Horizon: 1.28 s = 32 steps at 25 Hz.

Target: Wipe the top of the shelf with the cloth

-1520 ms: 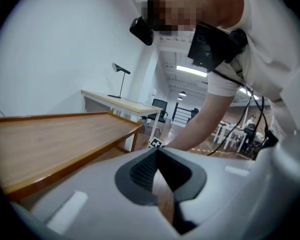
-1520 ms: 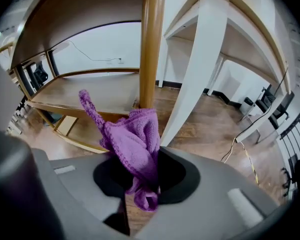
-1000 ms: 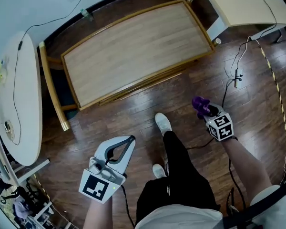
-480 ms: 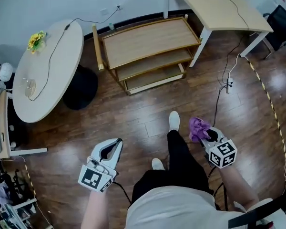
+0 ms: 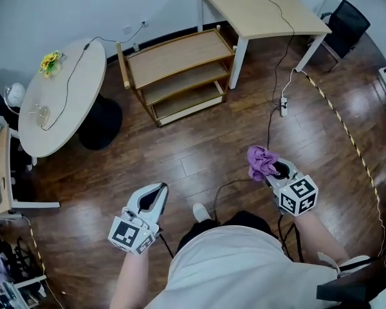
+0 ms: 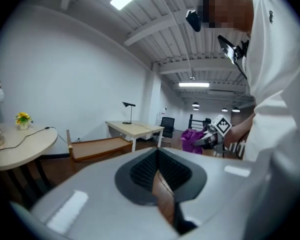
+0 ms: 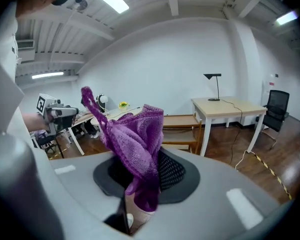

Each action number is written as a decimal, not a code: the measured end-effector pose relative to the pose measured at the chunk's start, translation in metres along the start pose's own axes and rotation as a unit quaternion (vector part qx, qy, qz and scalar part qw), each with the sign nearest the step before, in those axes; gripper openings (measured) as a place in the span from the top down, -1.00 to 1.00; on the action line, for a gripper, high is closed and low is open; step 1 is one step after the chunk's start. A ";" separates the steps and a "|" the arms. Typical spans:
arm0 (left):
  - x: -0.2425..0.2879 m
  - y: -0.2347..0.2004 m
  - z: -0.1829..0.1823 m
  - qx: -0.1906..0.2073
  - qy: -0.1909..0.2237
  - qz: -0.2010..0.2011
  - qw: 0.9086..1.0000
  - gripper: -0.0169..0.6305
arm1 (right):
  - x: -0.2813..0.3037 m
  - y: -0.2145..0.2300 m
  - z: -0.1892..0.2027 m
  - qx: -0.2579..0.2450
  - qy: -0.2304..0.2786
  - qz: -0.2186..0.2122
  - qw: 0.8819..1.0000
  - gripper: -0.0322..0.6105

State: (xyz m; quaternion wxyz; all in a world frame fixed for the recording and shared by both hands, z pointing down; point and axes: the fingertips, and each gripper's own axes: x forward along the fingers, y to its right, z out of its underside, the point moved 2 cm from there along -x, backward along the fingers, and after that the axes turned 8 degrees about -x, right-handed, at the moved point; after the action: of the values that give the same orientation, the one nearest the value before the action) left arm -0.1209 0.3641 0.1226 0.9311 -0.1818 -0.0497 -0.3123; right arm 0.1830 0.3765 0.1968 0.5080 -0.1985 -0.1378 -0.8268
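The low wooden shelf (image 5: 172,56) stands against the far wall, its bare top facing up; it also shows in the left gripper view as the shelf (image 6: 97,146) and in the right gripper view as the shelf (image 7: 177,121). My right gripper (image 5: 270,170) is shut on a purple mesh cloth (image 5: 262,161), which bunches up above the jaws as the cloth (image 7: 132,141). My left gripper (image 5: 156,195) is shut with nothing in it, low at the left. Both grippers are held well back from the shelf, over the dark wood floor.
A round white table (image 5: 58,98) with yellow flowers (image 5: 49,61) and a cable stands left of the shelf. A rectangular desk (image 5: 260,8) with a lamp stands to its right, a black chair (image 5: 346,24) beyond. A power strip and cables (image 5: 283,105) lie on the floor.
The view has pulled far back from the shelf, which now looks small and distant. Both grippers keep their grip states; the right one still holds the cloth.
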 end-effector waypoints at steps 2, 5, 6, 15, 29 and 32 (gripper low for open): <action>-0.001 0.025 0.001 -0.003 0.005 -0.001 1.000 0.89 | -0.023 0.001 -0.003 0.003 0.015 -0.004 1.000 0.58; 0.004 0.068 0.003 0.005 0.011 -0.001 1.000 0.89 | -0.060 0.005 0.003 0.011 0.032 -0.011 0.999 0.58; 0.007 0.083 0.003 0.005 0.014 0.001 1.000 0.89 | -0.073 0.008 0.006 0.011 0.036 -0.012 0.999 0.58; 0.030 0.207 0.032 -0.016 0.012 0.006 1.000 0.89 | -0.180 0.038 0.054 0.014 0.052 -0.020 0.998 0.58; 0.049 0.296 0.063 0.009 -0.011 0.034 0.999 0.89 | -0.238 0.052 0.082 0.012 0.083 -0.036 0.996 0.58; 0.047 0.298 0.060 0.009 -0.011 0.033 0.999 0.89 | -0.239 0.052 0.079 0.009 0.080 -0.034 0.996 0.58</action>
State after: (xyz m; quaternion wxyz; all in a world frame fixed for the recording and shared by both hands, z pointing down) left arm 0.0967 0.5795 0.0966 0.9421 -0.1780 -0.0563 -0.2787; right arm 0.3413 0.5750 0.1555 0.4907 -0.1219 -0.1109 -0.8556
